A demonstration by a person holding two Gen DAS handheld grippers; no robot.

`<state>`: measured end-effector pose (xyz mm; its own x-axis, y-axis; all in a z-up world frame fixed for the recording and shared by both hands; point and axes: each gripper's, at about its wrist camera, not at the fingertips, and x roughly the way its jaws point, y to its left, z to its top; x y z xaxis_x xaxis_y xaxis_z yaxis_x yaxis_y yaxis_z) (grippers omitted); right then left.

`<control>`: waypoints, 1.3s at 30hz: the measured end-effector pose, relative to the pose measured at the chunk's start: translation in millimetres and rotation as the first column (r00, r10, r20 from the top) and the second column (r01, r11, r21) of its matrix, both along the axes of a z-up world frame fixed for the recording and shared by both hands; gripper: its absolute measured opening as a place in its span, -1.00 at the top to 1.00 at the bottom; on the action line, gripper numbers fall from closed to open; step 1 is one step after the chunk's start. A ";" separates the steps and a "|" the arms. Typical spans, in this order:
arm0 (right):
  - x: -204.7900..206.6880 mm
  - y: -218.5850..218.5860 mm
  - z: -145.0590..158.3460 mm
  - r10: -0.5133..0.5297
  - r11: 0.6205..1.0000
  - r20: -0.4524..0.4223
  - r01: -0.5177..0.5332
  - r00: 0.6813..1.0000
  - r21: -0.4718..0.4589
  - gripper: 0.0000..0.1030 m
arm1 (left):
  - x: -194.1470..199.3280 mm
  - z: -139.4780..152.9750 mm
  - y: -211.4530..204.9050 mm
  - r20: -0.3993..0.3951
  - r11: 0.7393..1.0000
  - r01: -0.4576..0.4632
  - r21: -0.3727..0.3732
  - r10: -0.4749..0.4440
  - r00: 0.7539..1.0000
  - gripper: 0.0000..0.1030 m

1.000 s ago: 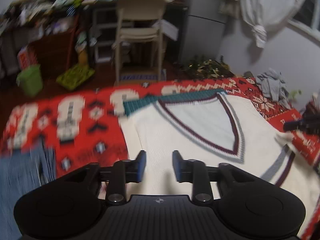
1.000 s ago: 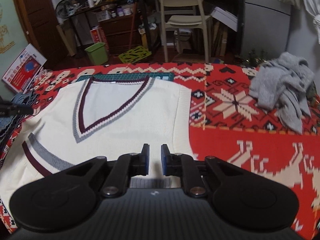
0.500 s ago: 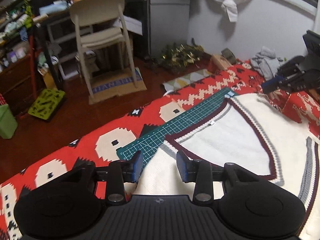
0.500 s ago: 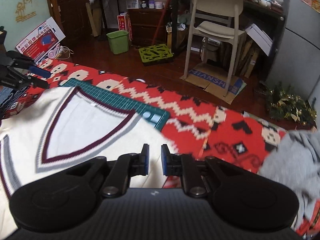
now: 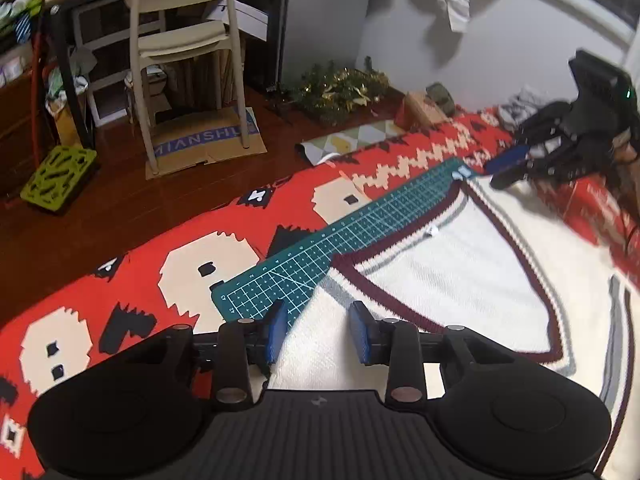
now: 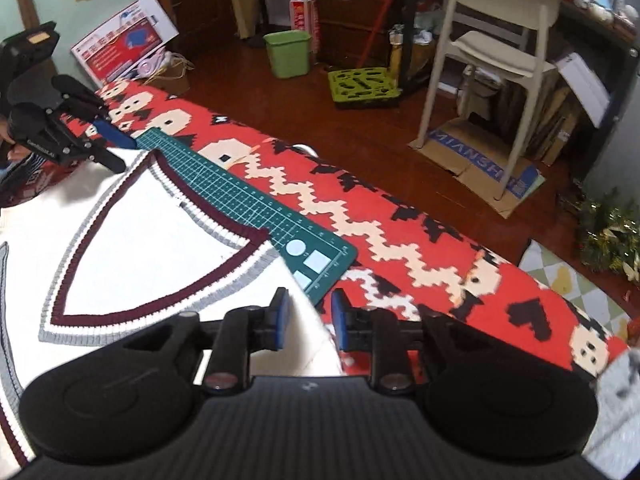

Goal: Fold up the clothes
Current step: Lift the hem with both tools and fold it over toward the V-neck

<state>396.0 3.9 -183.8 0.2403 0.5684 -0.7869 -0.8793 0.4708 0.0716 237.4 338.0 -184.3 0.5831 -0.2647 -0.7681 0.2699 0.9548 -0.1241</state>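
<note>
While vest overlaps cutting mat, chair beyond

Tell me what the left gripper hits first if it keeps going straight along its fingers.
Probably the white sweater's shoulder, lying between the open left gripper's fingers; just beyond it, the green cutting mat. Height above the cloth is unclear.

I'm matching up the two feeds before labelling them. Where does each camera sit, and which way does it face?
Left wrist: on the left gripper, looking over the vest shoulder toward the chair; right gripper shows.
Right wrist: on the right gripper, at the vest's other shoulder; left gripper shows.
Shared: vest, cutting mat, chair.
</note>
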 end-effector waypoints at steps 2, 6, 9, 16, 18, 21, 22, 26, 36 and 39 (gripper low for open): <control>3.5 2.9 -2.0 0.006 1.000 -0.026 -0.006 1.000 0.009 0.51 | 0.3 -0.3 0.8 -0.001 1.000 0.002 -0.006 -0.002 1.000 0.35; -2.1 10.1 -2.9 0.033 0.999 -0.018 -0.033 0.999 -0.009 0.62 | 1.7 0.7 -3.6 -0.003 0.999 0.019 0.027 -0.019 1.000 0.62; -10.3 15.9 -1.3 0.051 0.998 -0.006 -0.051 0.999 -0.026 0.90 | 3.1 2.0 -5.7 -0.008 0.999 0.005 0.039 -0.005 1.000 0.84; -26.1 19.6 9.1 0.054 0.997 0.069 -0.050 0.996 -0.054 0.94 | -12.0 17.1 -18.2 0.059 0.992 -0.009 0.123 0.002 0.998 0.95; -33.2 15.5 18.7 0.048 0.999 0.085 -0.046 0.995 -0.028 0.94 | -18.5 27.4 -18.1 0.084 0.992 -0.019 0.124 0.009 0.996 0.95; -46.9 5.9 38.5 0.033 0.999 0.115 -0.034 0.993 0.012 0.94 | -35.2 49.8 -21.9 0.139 0.993 -0.030 0.116 0.013 0.990 0.95; -52.6 2.3 46.8 0.031 0.999 0.127 -0.035 0.991 0.025 0.94 | -43.7 58.8 -24.0 0.167 0.993 -0.028 0.111 0.009 0.986 0.95; -83.1 -15.0 82.9 0.031 0.997 0.185 -0.044 0.982 0.070 0.94 | -80.5 92.9 -34.0 0.265 0.995 -0.039 0.091 0.013 0.964 0.95; -205.2 -68.7 153.3 0.039 0.986 0.337 -0.092 0.941 0.142 0.95 | -193.9 139.1 -69.6 0.405 0.998 -0.036 0.054 0.011 0.914 0.95; -247.9 -85.2 160.9 0.047 0.984 0.362 -0.106 0.931 0.144 0.95 | -229.6 140.6 -79.0 0.409 0.998 -0.019 0.051 -0.004 0.912 0.95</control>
<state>148.1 -81.3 -22.9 0.4386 0.7063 -0.5557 -0.8935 0.4093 -0.1850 7.7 259.0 -43.7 0.8510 -0.2245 -0.4748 0.2790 0.9592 0.0465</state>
